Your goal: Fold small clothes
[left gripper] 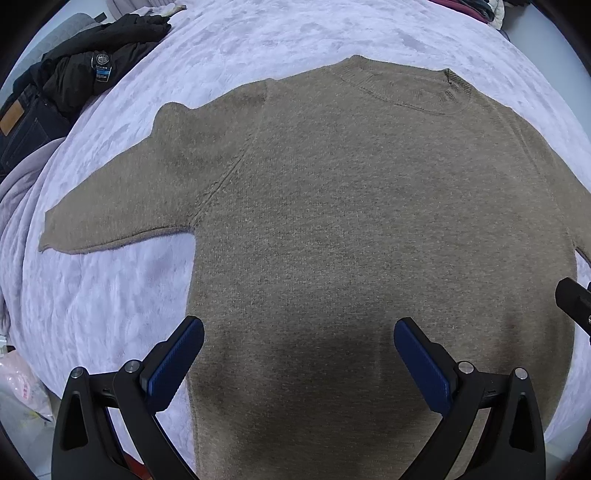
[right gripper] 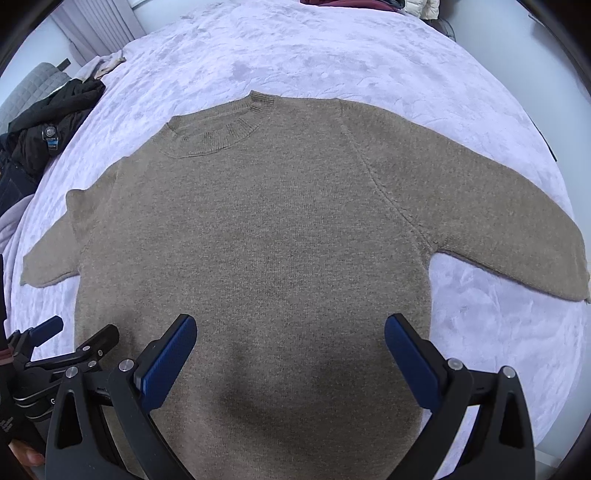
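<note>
A brown knit sweater (left gripper: 351, 206) lies flat and face up on the bed, collar (left gripper: 406, 85) away from me, both short sleeves spread out. It also shows in the right wrist view (right gripper: 258, 236). My left gripper (left gripper: 299, 339) is open and empty, hovering above the sweater's lower left part, its left finger over the side edge. My right gripper (right gripper: 290, 336) is open and empty above the lower right part. The left gripper's fingers (right gripper: 48, 326) show at the lower left of the right wrist view.
The sweater lies on a pale lilac plush bedspread (left gripper: 258, 33). A black jacket (left gripper: 92, 62) and dark jeans (left gripper: 22, 125) lie piled at the bed's far left. More clothes (right gripper: 369, 3) sit at the far edge. A grey headboard (right gripper: 29, 85) stands at left.
</note>
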A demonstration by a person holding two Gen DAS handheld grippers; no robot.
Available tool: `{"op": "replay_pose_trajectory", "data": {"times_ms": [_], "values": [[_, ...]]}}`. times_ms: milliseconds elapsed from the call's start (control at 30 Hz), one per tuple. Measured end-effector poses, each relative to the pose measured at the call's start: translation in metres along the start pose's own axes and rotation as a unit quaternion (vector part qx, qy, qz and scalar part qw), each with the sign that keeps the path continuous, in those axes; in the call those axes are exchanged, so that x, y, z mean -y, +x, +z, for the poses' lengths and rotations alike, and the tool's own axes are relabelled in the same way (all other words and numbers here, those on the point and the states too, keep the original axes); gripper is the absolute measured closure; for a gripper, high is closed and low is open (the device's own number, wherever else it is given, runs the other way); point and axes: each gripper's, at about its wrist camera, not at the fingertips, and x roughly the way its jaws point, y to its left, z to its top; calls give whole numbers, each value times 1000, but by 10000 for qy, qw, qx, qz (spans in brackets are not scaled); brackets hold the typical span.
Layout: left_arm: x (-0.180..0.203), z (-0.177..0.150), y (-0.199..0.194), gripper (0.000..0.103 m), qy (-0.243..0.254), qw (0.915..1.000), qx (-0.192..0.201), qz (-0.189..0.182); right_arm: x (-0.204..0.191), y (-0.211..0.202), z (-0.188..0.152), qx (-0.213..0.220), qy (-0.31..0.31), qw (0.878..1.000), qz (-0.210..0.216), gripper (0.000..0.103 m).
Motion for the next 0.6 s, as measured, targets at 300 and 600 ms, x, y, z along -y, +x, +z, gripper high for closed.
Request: {"op": "replay_pose_trajectory", "data": {"times_ms": [300,600], "values": [[-2,2,2,0,-9,10000,-32,-11,0,4,1,-61,42,10000,5,1],[-5,2,5,0,-15,10000,-54,-18,-1,5,2,-114,53,9999,-20,1]]}}
